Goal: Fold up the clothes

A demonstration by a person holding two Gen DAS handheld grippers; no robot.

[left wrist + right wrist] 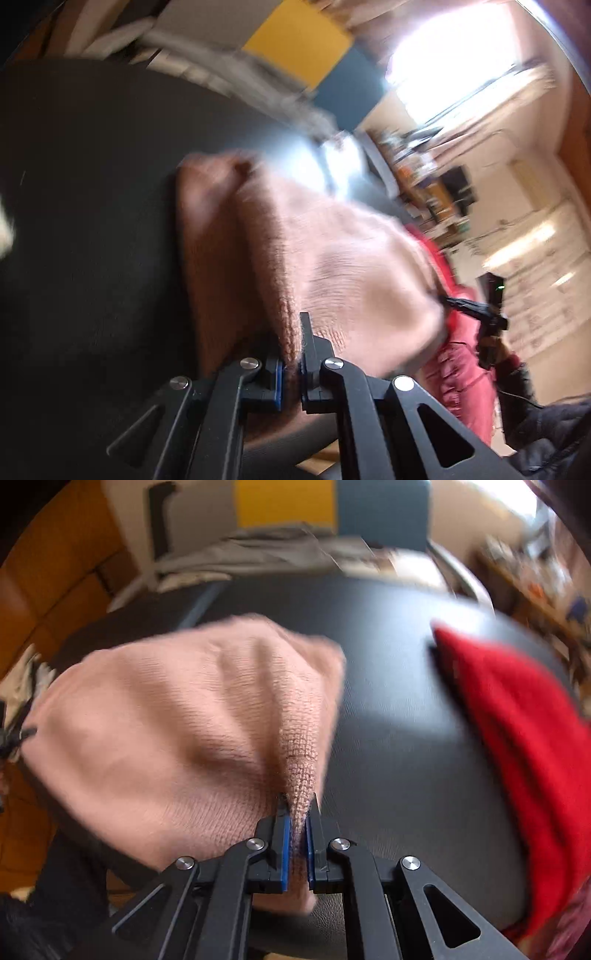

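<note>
A pink knitted garment (325, 258) is held up over a black padded table (92, 203). My left gripper (291, 343) is shut on one edge of it, the knit pinched between the blue pads. My right gripper (298, 805) is shut on another edge of the same pink garment (177, 731), which bulges to the left of its fingers. In the left wrist view the right gripper (476, 314) shows at the far side of the cloth. Both views are blurred by motion.
A red knitted garment (517, 720) lies on the black table (399, 738) to the right. A grey cloth pile (258, 554) lies beyond the table's far edge. Shelves and a bright window (461, 55) stand behind. A dark sleeve (546, 424) shows low right.
</note>
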